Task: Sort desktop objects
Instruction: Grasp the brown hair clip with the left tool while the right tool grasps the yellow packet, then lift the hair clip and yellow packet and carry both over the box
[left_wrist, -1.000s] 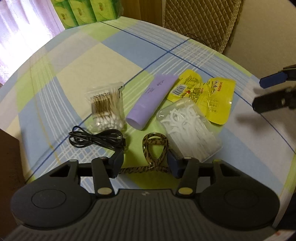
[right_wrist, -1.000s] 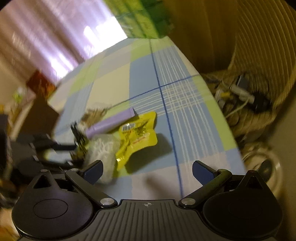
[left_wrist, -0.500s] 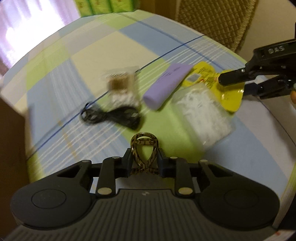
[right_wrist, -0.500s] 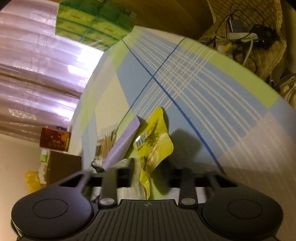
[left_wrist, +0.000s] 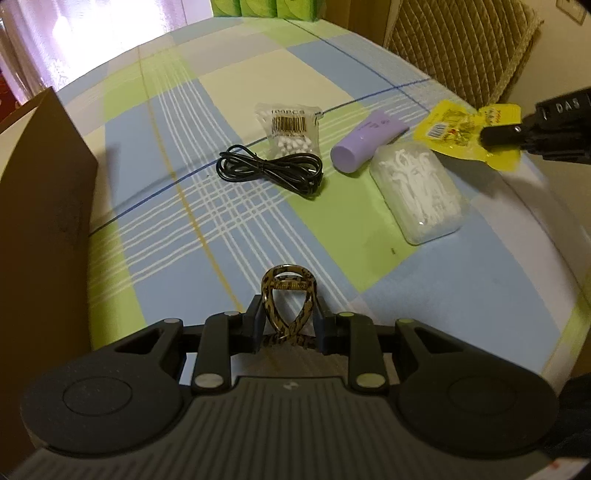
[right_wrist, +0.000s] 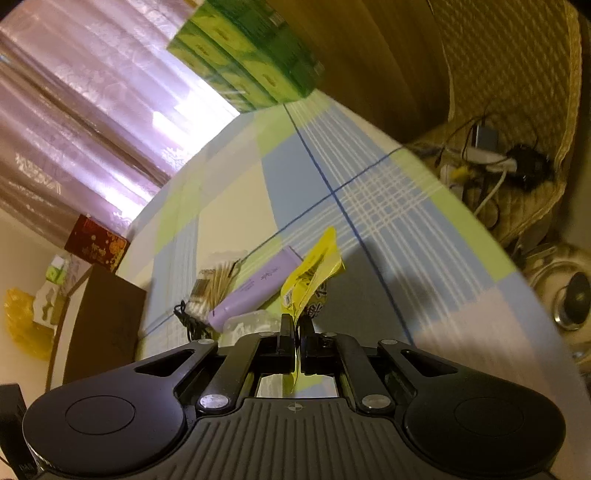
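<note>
Leopard-print hair clip (left_wrist: 289, 305) clamped in left fingers (left_wrist: 255, 325), yellow packet (right_wrist: 310, 280) pinched in right fingers (right_wrist: 285, 334), near tablecloth (right_wrist: 461, 266) edge.

Hair clip's (left_wrist: 289, 306) rear end hidden behind the jaws

Left matte-black plastic two-finger gripper (left_wrist: 289, 325): ribbed central housing, two round side discs, linkage arms with silver pivot screws, dark blue-padded fingers (left_wrist: 254, 324). Right matte-black plastic two-finger gripper (right_wrist: 295, 336): same build, small crosshair mark on the ribbed housing; white lettering "DAS" shows on its side in the left wrist view.
</note>
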